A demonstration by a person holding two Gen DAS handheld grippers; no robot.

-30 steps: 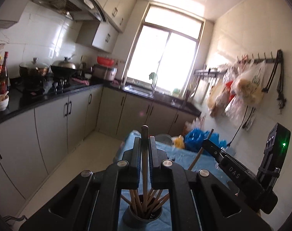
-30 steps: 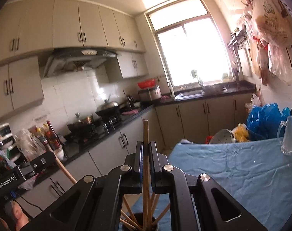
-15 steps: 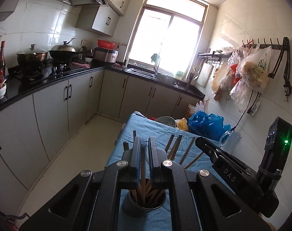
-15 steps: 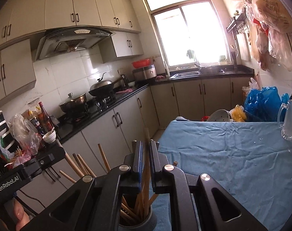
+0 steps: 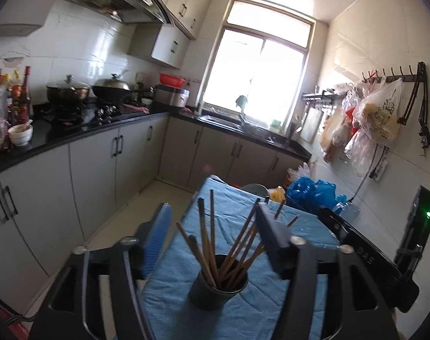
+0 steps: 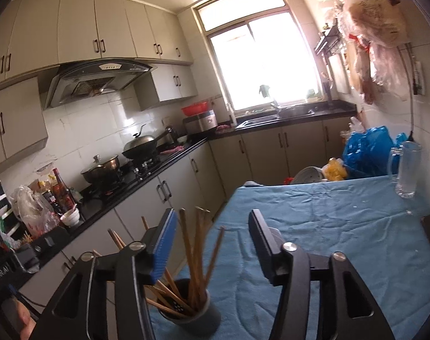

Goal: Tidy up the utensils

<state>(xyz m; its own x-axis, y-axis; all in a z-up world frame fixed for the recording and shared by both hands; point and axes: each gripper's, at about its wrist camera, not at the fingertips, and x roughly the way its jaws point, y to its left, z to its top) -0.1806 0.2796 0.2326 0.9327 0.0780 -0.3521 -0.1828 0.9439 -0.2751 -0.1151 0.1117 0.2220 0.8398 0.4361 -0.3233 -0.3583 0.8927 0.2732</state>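
Note:
A dark grey cup [image 5: 217, 286] stands on the blue cloth [image 5: 243, 311] and holds several wooden chopsticks [image 5: 212, 226] upright and fanned out. My left gripper [image 5: 213, 223] is open and empty, its jaws wide on either side of the chopsticks above the cup. In the right wrist view the same cup [image 6: 189, 311] with chopsticks [image 6: 199, 252] sits low and left of centre. My right gripper [image 6: 213, 235] is open and empty above it. The right gripper's body [image 5: 365, 252] shows at the right of the left wrist view.
The cloth-covered table [image 6: 342, 226] carries a clear glass mug [image 6: 407, 170] at its far right. Blue plastic bags [image 6: 368, 150] lie beyond the table. A black counter [image 5: 73, 133] with pots, bottles and a bowl runs along the left. Bags hang on the right wall [image 5: 379, 119].
Both grippers were shut on a chopstick held upright over the cup; both have opened. The chopsticks now stand in the cup with the others.

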